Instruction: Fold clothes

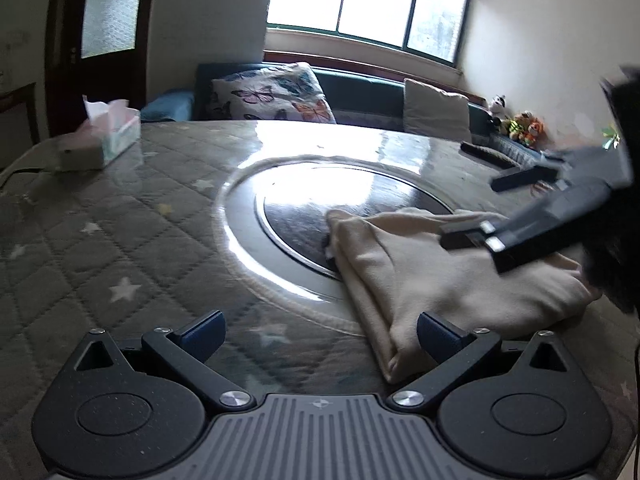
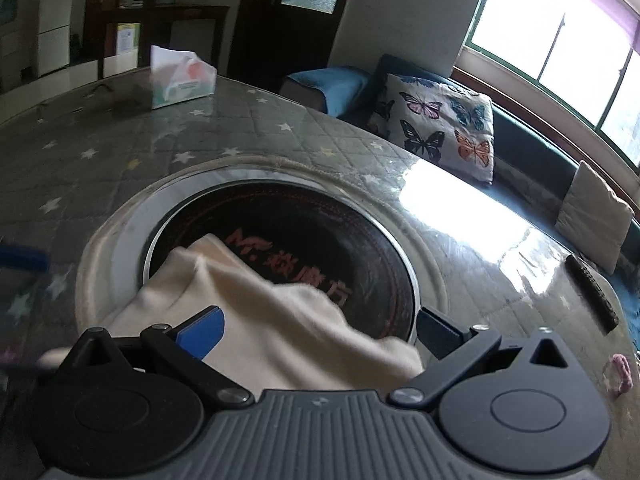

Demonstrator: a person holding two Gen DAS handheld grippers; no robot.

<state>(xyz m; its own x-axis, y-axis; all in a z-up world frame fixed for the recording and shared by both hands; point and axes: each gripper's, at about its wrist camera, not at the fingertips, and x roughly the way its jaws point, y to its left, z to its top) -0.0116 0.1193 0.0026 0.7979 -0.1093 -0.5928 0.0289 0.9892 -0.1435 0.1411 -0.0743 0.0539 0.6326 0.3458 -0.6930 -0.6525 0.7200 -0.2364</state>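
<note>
A cream garment (image 1: 432, 276) lies folded on the table, partly over the round black hob. My left gripper (image 1: 320, 340) is open and empty, just in front of the garment's near corner. My right gripper (image 2: 320, 332) is open and hovers over the garment (image 2: 280, 320), which lies between and under its fingers. The right gripper also shows in the left wrist view (image 1: 496, 212), above the garment's right part, with its fingers apart.
The table has a grey quilted star cover (image 1: 100, 240) under glass and a round black hob (image 2: 296, 256). A tissue box (image 1: 108, 136) stands far left. A dark remote (image 2: 592, 292) lies at the right. A sofa with cushions (image 2: 440, 128) is behind.
</note>
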